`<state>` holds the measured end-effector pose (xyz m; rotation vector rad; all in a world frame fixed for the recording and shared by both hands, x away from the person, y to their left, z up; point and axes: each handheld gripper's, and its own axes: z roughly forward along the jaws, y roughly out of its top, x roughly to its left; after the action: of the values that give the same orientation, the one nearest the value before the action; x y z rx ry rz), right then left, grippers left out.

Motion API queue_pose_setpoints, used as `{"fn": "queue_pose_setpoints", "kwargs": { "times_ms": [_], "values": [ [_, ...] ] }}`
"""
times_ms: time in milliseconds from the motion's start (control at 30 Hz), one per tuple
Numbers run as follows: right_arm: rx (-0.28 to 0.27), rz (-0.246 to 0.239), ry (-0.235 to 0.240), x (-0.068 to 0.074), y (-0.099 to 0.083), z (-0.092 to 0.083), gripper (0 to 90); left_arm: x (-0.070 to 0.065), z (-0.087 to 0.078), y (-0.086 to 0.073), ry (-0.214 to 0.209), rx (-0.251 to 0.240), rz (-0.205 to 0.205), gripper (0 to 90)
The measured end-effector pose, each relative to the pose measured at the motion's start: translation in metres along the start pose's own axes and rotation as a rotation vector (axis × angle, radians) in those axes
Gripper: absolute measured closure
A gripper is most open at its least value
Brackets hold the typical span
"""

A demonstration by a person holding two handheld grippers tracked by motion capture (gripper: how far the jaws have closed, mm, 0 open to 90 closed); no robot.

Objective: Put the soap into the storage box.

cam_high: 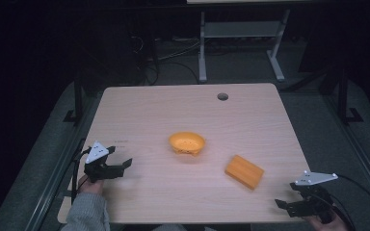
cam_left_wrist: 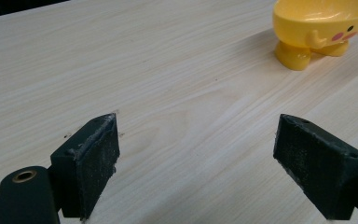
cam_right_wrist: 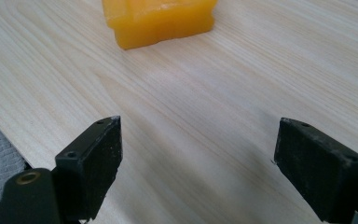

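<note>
The orange block (cam_high: 244,171) lies right of the worktop's (cam_high: 149,110) centre, its long axis running from ten to four o'clock. The right gripper (cam_high: 289,206), released and empty, sits nearest, the block at its ten o'clock; the left gripper (cam_high: 120,166), likewise released, faces the yellow bowl (cam_high: 187,143).

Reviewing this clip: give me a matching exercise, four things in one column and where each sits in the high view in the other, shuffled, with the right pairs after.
Things:
1. yellow bowl
2. orange block
3. left gripper
4. right gripper

Places:
A. near right corner of the table, jaws open
B. about the middle of the table, standing on small feet
C. near left edge, jaws open and turned toward the bowl
D. right of the bowl and nearer the person, lying flat

Pairs: 1-B, 2-D, 3-C, 4-A
</note>
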<state>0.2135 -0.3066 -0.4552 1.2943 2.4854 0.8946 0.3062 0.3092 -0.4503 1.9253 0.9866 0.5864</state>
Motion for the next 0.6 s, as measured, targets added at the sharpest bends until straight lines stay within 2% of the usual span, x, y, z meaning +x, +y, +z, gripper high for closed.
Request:
{"fn": "queue_pose_setpoints", "kwargs": {
  "times_ms": [233, 533, 600],
  "values": [
    [0.034, -0.039, -0.012, 0.004, 0.013, 0.002, 14.7, -0.001, -0.001, 0.0, -0.002, 0.003, 0.001, 13.8],
    [0.072, -0.116, -0.017, 0.01, 0.042, 0.008, 14.7, -0.001, -0.001, 0.0, -0.003, -0.004, -0.001, 13.8],
    [0.065, -0.123, -0.014, 0.01, 0.046, 0.008, 14.7, -0.001, -0.001, 0.0, -0.004, -0.004, 0.001, 13.8]
  ]
}}
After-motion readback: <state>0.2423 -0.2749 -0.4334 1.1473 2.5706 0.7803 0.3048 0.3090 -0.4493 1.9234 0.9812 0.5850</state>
